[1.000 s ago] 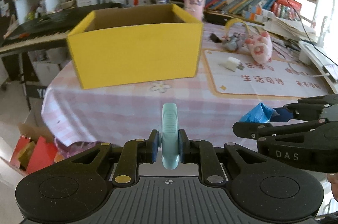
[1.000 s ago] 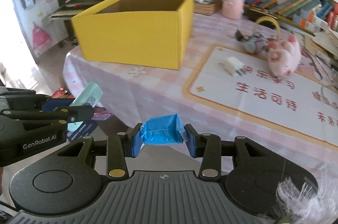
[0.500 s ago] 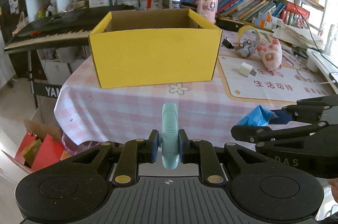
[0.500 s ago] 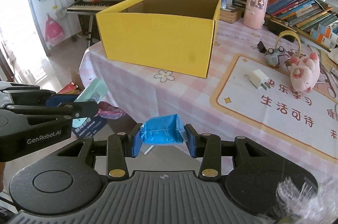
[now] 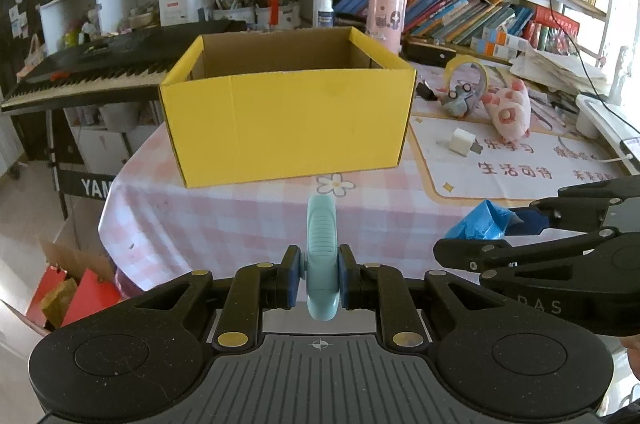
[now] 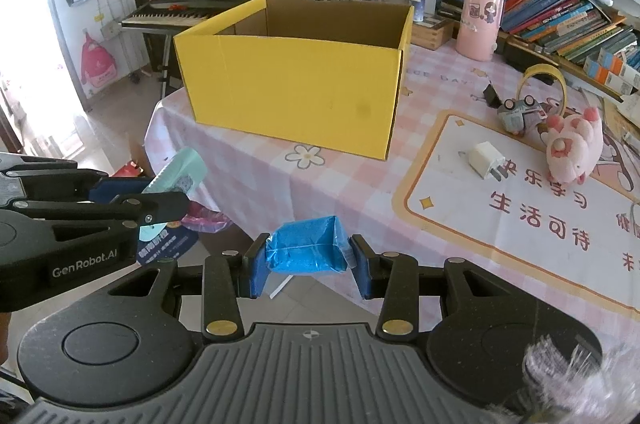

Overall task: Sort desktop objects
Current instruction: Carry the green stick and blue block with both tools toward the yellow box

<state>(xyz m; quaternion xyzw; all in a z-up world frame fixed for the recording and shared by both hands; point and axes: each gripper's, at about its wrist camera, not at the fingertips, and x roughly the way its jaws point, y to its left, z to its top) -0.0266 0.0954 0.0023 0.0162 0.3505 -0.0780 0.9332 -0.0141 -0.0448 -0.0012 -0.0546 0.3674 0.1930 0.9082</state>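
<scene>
Yellow cardboard box point(image 5: 286, 128) is sitting well ahead on the table. Left gripper point(image 5: 319, 282) is pinching a slim teal gadget point(image 5: 321, 256) edge-on, right gripper point(image 6: 307, 266) is squeezing a crinkly blue packet point(image 6: 307, 250). I'm thinking that packet's wrap could be sliding out mid-carry.

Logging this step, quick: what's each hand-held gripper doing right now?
Left hand-held gripper: closed on the pale teal object.
Right hand-held gripper: closed on the blue packet.
</scene>
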